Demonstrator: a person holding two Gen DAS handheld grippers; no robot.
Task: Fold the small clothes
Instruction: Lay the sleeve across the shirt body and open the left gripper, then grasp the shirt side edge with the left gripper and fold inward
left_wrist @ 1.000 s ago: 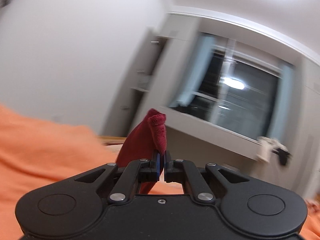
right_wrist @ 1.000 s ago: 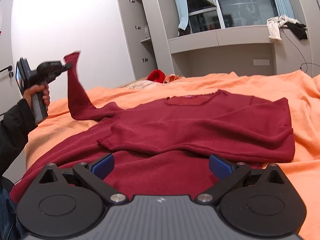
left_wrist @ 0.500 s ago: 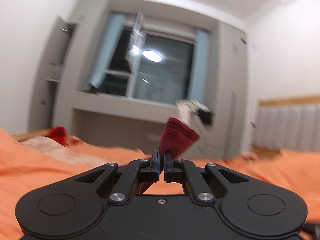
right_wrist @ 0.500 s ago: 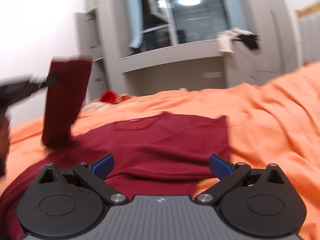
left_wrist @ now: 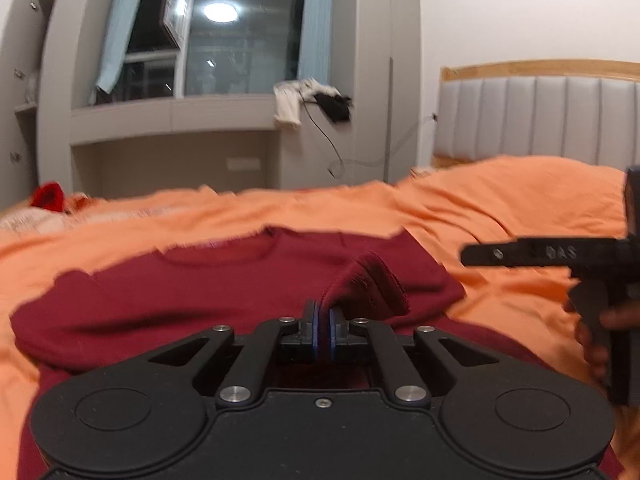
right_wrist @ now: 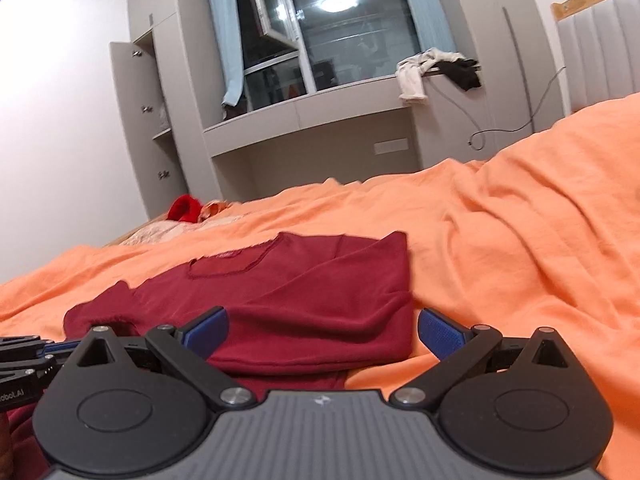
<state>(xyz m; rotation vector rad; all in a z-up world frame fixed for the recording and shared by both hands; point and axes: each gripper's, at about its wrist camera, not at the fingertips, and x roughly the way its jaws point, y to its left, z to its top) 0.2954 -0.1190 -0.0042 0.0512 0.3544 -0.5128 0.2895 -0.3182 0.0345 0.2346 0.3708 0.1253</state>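
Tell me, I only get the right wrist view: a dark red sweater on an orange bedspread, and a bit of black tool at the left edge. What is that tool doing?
Observer: That is the left gripper. The left wrist view shows it shut on the cuff of the sweater's sleeve.
Operator: Where is that cuff?
Observer: Over the body of the sweater, below the neckline and toward the side nearer the right gripper.
Operator: Who holds the tool I look along?
Observer: A hand around its handle shows at the right edge of the left wrist view.
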